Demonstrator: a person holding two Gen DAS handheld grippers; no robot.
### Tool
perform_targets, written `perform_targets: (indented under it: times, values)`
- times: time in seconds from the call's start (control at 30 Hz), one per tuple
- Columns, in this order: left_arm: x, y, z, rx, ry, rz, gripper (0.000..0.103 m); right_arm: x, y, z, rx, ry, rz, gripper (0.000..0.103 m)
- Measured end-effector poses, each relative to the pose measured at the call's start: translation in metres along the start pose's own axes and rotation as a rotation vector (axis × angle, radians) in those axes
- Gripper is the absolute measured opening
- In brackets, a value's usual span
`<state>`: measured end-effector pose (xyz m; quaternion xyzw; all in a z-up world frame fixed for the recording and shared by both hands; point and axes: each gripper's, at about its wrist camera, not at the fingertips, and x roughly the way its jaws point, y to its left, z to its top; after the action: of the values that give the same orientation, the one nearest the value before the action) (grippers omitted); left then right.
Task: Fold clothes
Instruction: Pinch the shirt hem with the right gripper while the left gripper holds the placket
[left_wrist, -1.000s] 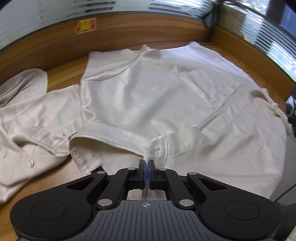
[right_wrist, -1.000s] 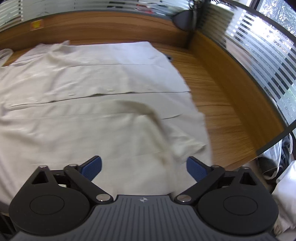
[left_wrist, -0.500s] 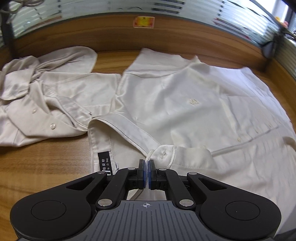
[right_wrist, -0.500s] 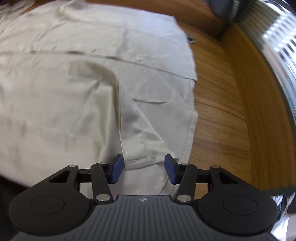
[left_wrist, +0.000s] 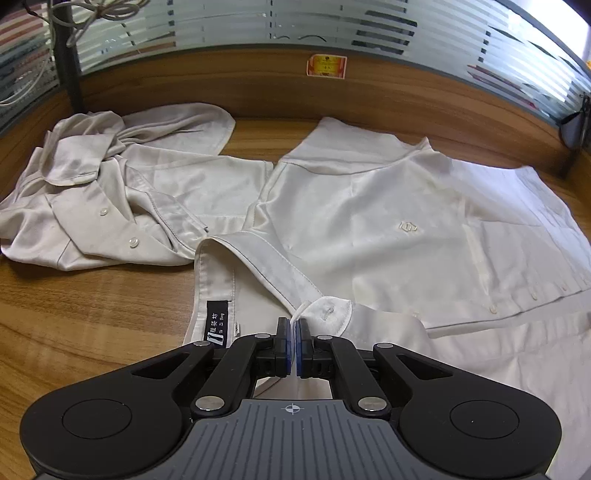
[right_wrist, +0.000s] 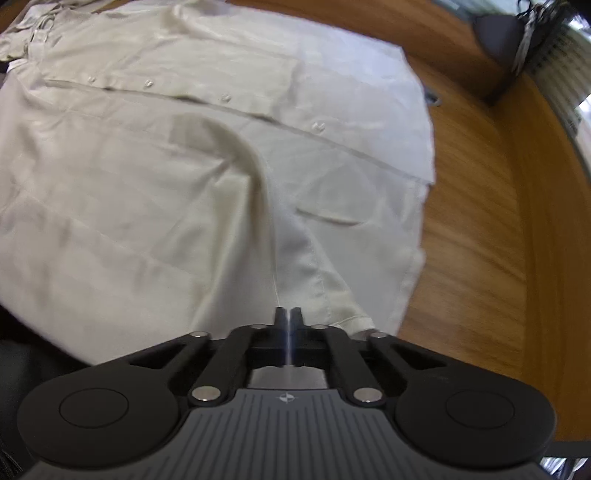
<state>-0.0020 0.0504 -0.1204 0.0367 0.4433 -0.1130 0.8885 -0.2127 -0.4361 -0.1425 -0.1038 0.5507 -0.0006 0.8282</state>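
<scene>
While both jaws pinch white shirt, second shirt crumpled beside.

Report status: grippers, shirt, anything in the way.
Left gripper shut on shirt collar. Right gripper shut on hem fold. Second shirt crumpled alongside.

Wooden desk under a spread white shirt and crumpled shirt.
</scene>
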Motion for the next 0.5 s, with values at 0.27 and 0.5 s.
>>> perform_targets:
  times: [0.27, 0.5]
  values:
    - [-0.006, -0.003, -0.004, -0.019, -0.029, 0.027, 0.005, -0.011, -0.034, 0.015, 0.052, -0.061, -0.027, 0.001]
    - [-0.007, -0.007, -0.005, -0.011, -0.032, 0.038, 0.005, -0.009, -0.027, 0.007, 0.066, -0.066, 0.074, 0.035]
